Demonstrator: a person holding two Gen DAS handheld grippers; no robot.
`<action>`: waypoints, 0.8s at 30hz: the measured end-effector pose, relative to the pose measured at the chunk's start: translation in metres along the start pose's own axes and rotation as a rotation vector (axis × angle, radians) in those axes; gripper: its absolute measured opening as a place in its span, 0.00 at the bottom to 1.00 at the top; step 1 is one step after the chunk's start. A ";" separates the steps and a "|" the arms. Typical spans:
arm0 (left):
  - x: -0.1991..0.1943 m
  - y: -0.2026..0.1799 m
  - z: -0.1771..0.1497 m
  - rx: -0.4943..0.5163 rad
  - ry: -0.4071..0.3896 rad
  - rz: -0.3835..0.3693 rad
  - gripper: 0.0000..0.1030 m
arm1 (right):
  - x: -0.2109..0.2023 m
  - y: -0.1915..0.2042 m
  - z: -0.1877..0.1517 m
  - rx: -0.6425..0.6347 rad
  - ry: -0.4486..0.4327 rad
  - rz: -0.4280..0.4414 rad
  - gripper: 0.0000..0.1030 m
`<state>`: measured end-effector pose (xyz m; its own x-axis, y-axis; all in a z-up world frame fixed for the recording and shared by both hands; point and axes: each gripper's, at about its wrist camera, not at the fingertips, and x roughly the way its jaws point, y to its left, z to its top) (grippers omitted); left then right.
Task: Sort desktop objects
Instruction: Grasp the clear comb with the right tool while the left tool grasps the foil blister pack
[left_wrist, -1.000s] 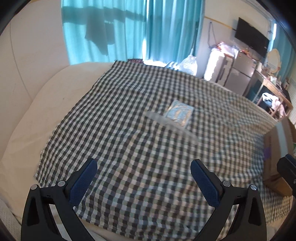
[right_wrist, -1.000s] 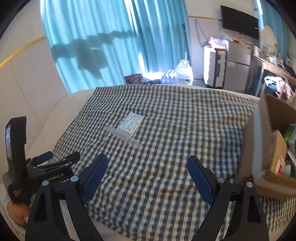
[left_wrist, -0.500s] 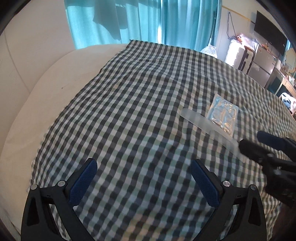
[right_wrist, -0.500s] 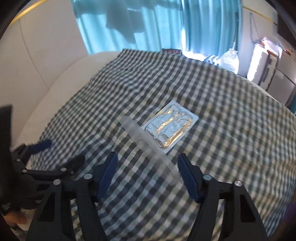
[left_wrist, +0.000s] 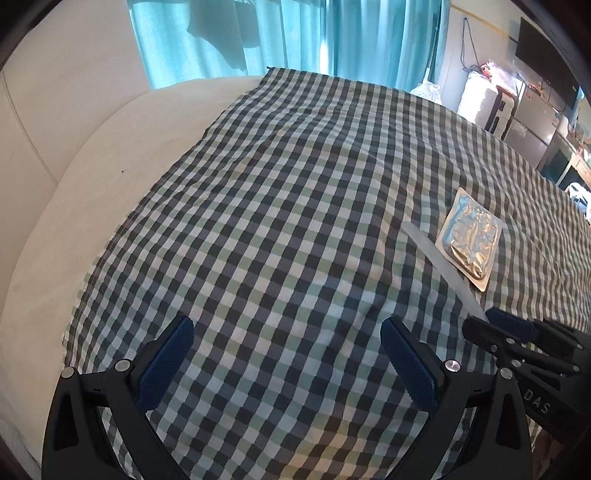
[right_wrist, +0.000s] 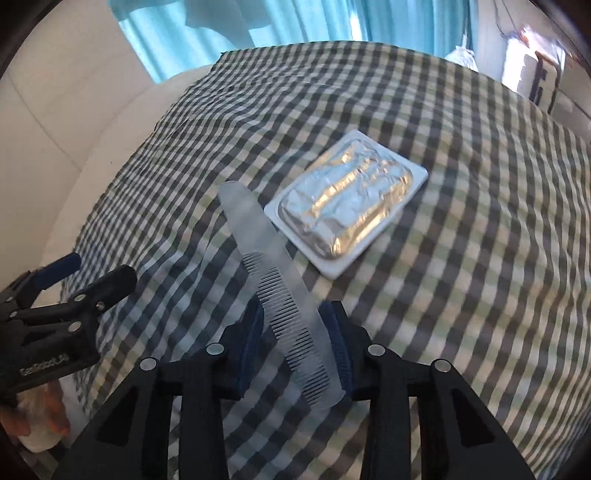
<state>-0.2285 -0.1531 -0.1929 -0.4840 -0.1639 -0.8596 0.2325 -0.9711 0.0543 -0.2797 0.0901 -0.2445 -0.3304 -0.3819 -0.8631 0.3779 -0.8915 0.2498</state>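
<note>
Left wrist view: left gripper (left_wrist: 286, 356) has its blue-padded jaws wide apart, holding nothing, hanging over the green-and-black checked cloth (left_wrist: 280, 206) with no object between them. At 3 o'clock lie the translucent frosted plastic comb (left_wrist: 439, 264) and, just beside it on the far side, the flat silver foil blister pack on a white card (left_wrist: 470, 242). The right gripper (left_wrist: 496, 325) shows at about 4 o'clock, its tips meeting the near end of the comb. Right wrist view: the right gripper (right_wrist: 297, 341) is nearly closed on the toothed end of the comb (right_wrist: 273, 273); the pads sit on either side, looks like contact, but whether the clamp is firm I cannot tell. The comb runs from 6 toward 11 o'clock, and the blister pack (right_wrist: 349, 201) sits at 1 o'clock, its edge touching or just beside the comb spine. The left gripper (right_wrist: 85, 277) is at 9 o'clock. Step in hand, as I judge it: grasping the comb for sorting. Next move calls for finishing the squeeze, then lifting without dragging the pack along. No sorting container is visible in either view.
</note>
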 end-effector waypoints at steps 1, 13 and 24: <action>-0.002 -0.001 -0.003 0.004 0.001 0.000 1.00 | -0.003 -0.001 -0.006 0.014 0.010 0.007 0.33; -0.015 -0.025 -0.016 0.076 -0.021 0.011 1.00 | -0.050 0.018 -0.074 0.065 0.006 -0.092 0.48; -0.009 -0.028 -0.001 0.075 -0.066 -0.053 1.00 | -0.020 0.015 -0.043 0.086 -0.045 -0.068 0.26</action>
<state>-0.2297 -0.1242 -0.1876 -0.5491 -0.1202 -0.8271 0.1424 -0.9886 0.0492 -0.2299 0.0950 -0.2425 -0.3921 -0.3292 -0.8590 0.2783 -0.9325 0.2303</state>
